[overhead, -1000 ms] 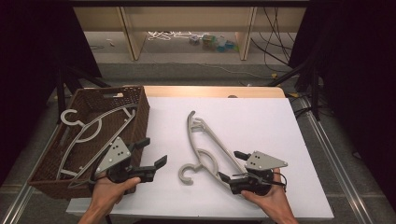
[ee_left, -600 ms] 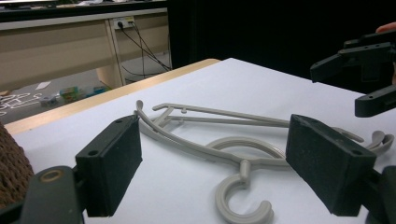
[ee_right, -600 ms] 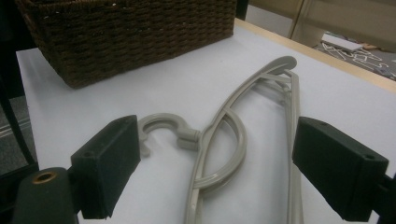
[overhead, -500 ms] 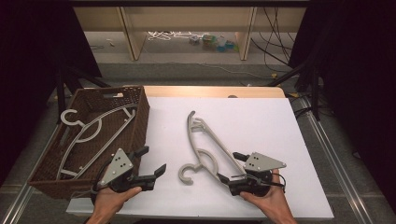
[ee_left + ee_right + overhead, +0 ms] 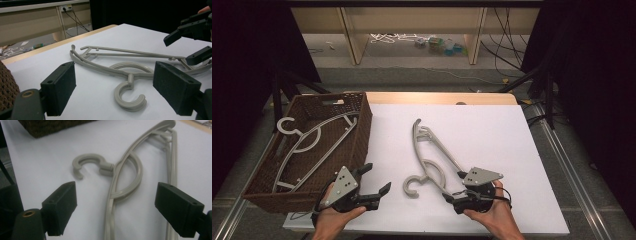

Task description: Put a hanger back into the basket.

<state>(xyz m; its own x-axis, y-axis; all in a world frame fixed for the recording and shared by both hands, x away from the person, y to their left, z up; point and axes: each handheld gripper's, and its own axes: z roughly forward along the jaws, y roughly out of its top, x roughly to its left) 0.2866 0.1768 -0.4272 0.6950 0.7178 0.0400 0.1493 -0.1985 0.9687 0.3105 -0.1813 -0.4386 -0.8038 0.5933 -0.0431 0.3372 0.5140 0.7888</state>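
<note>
The white surface (image 5: 482,130) lies bare across its far half and along the right side, so there is open passage there. A grey hanger (image 5: 432,157) lies flat near the middle, running from far to near, its hook (image 5: 411,186) toward the person. The left tool (image 5: 377,181), jaws spread wide, sits just left of that hook with bare surface between them. The right tool (image 5: 453,186), jaws also apart, straddles the hanger's near end. On the left a tall wicker basket (image 5: 359,145) walls off that edge; a second hanger (image 5: 307,145) lies inside it.
</note>
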